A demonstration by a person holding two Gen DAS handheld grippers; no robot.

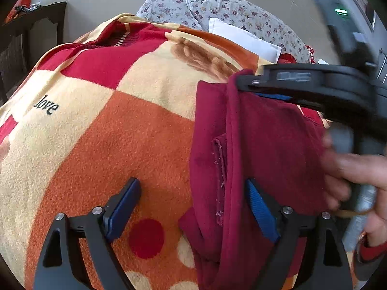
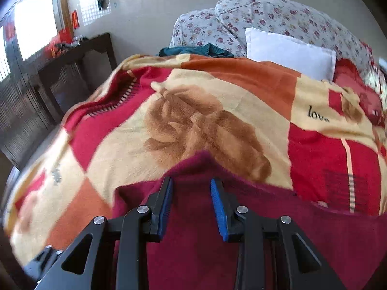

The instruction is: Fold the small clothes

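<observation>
A small maroon garment [image 1: 261, 149] lies partly folded on a patterned blanket [image 1: 116, 125]; its folded edge and a seam run down its left side. My left gripper [image 1: 193, 205] is open, its right pad against the cloth's lower part, its left pad over the blanket. The right gripper [image 1: 244, 85] reaches in from the right at the garment's top edge, held by a hand [image 1: 350, 176]. In the right wrist view the right gripper [image 2: 191, 200] is open over the maroon garment [image 2: 193, 241], nothing between its pads.
The orange, red and cream blanket [image 2: 217, 111] covers a bed. A white pillow [image 2: 287, 50] and floral bedding [image 2: 266, 12] lie at the far end, with a teal cloth [image 2: 196, 49] beside them. A dark wooden table [image 2: 72, 58] stands to the left.
</observation>
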